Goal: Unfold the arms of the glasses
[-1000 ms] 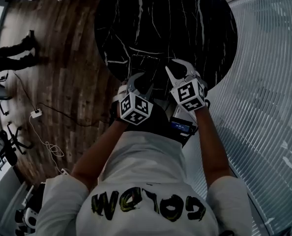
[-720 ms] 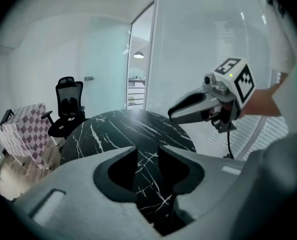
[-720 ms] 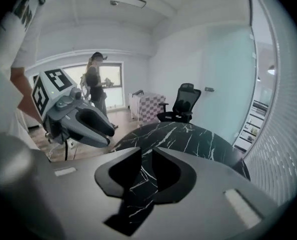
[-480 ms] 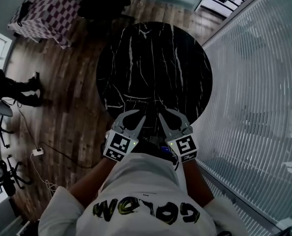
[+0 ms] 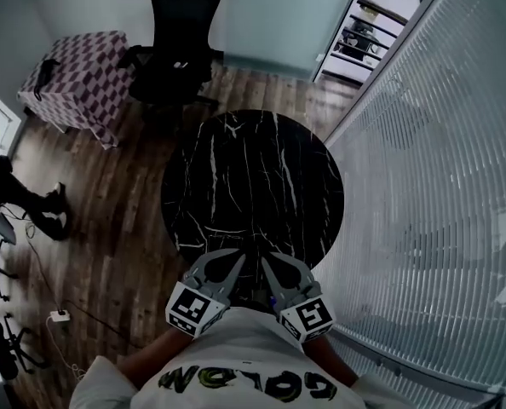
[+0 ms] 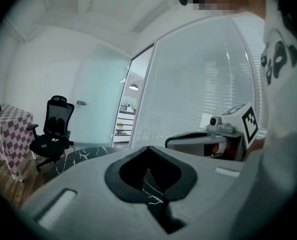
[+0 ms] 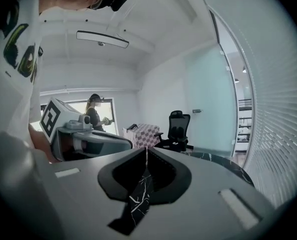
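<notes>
The slatted glass wall [image 5: 440, 186] fills my right and the wood floor [image 5: 117, 220] my left. The round black marble table [image 5: 253, 186] lies just ahead of me, dark and veined. Beyond its far edge stand an office chair [image 5: 181, 41] and, further left, a small stand under a checked cloth [image 5: 74, 75]. My left gripper [image 5: 238, 256] and right gripper [image 5: 267, 258] hang side by side over the table's near edge, close to my chest, pointing out across the room rather than down at anything. The left jaws have just been closing and now meet tip to tip with nothing between them. The right jaws are likewise pressed together and empty. The glasses I cannot find in any view — not on the marble that shows, not in either pair of jaws. If they are here, they are hidden under my grippers at the near rim or lost against the dark stone.

So I judge that no unfolding is in hand now. The next move calls for finding the frame, coming down to it, parting the jaws, steadying the front with one pair and swinging an arm out with the other.

Only the head view shows the whole table and both grippers together. The left gripper view shows the right gripper's marker cube [image 6: 248, 124] beside me. The right gripper view adds a person [image 7: 94, 111] standing far off by a bright window.
</notes>
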